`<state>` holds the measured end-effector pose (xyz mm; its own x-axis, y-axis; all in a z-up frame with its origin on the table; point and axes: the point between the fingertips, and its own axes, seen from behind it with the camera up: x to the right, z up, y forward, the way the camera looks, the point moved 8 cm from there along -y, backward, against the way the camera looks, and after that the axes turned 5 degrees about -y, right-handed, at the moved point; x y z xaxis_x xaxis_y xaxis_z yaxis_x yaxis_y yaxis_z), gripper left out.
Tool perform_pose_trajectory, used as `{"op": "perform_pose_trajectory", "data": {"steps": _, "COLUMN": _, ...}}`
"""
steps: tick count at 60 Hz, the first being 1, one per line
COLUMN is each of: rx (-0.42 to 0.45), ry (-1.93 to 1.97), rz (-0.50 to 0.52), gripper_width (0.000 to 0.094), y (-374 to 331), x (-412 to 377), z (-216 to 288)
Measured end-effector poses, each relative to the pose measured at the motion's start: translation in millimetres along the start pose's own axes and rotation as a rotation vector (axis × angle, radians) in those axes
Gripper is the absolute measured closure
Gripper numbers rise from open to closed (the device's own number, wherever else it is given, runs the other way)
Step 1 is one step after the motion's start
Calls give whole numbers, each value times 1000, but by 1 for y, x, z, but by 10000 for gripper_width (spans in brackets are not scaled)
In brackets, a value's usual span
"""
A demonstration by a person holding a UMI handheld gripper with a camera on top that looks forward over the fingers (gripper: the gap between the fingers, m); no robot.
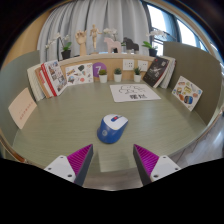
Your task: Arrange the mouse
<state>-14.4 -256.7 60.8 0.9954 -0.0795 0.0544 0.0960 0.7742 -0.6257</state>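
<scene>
A blue and white computer mouse [112,127] with a red spot near its top lies on the grey-green tabletop [60,125], just ahead of my fingers and roughly midway between them. My gripper [113,160] is open and empty, its two magenta pads [80,159] spread wide apart on either side. The mouse is beyond the fingertips and nothing touches it.
A white sheet with a drawing [134,93] lies beyond the mouse. Books and picture cards [55,77] lean along the left and back; more [186,93] stand at the right. Small potted plants [117,74] line the back ledge, under a curtained window.
</scene>
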Motion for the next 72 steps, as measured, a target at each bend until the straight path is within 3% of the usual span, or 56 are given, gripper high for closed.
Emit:
{"op": "perform_pose_trajectory", "data": {"steps": 31, "rx": -58, "ry": -48, "rz": 47, "gripper_width": 151, "y": 105, "x": -24, "z": 62}}
{"op": "perform_pose_trajectory", "data": {"steps": 43, "rx": -108, "ry": -74, "rz": 81, "gripper_width": 247, "y": 115, "x": -27, "z": 72}}
{"op": "perform_pose_trajectory", "data": {"steps": 49, "rx": -132, "ry": -62, "rz": 69, "gripper_width": 399, "y": 117, "x": -28, "z": 75}}
{"op": "perform_pose_trajectory", "data": {"steps": 62, "rx": -226, "ry": -111, "rz": 87, "gripper_width": 553, "y": 123, "x": -29, "z": 83}}
{"op": "perform_pose_trajectory", "data": {"steps": 69, "rx": -302, "ry": -146, "rz": 68, "gripper_width": 560, "y": 132, "x": -26, "z": 99}}
{"op": "perform_pose_trajectory", "data": {"steps": 72, "rx": -293, "ry": -188, "rz": 78, "gripper_width": 559, "y": 131, "x": -27, "z": 120}}
